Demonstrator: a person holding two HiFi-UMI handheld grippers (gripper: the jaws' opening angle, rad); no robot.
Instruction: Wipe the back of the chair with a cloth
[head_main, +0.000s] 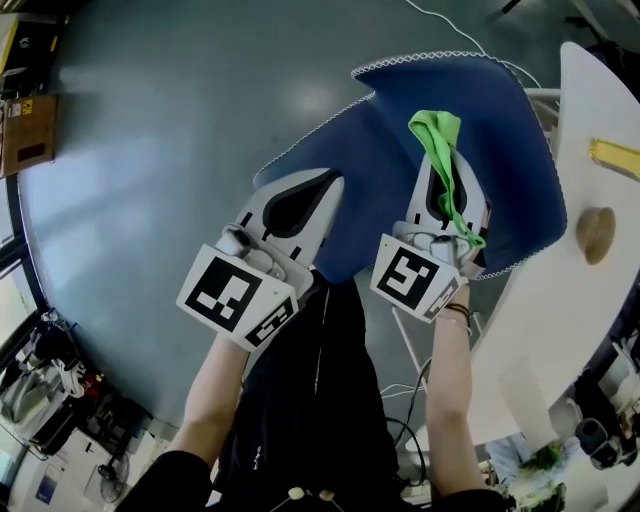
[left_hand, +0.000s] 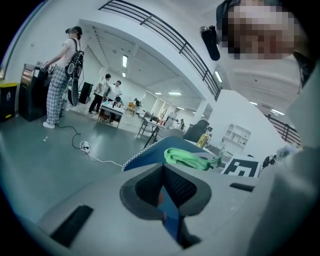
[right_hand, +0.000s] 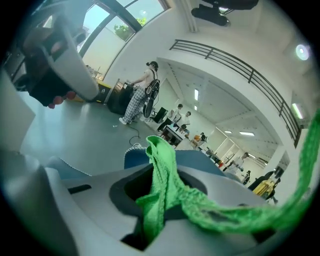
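With the right hand-held gripper (head_main: 438, 170) clamped on the green cloth (head_main: 437, 130) over the blue chair back (head_main: 505, 120), whose edge the left hand-held gripper (head_main: 320, 190) pinches, wiping appears barely begun and most of the surface is left.

The chair (head_main: 395, 150) is hidden along its lower edge behind the left gripper (head_main: 328, 188) and right gripper (head_main: 440, 160). The cloth (right_hand: 162, 185) vanishes between the right jaws. The table (head_main: 585, 325) runs off the picture's edge.
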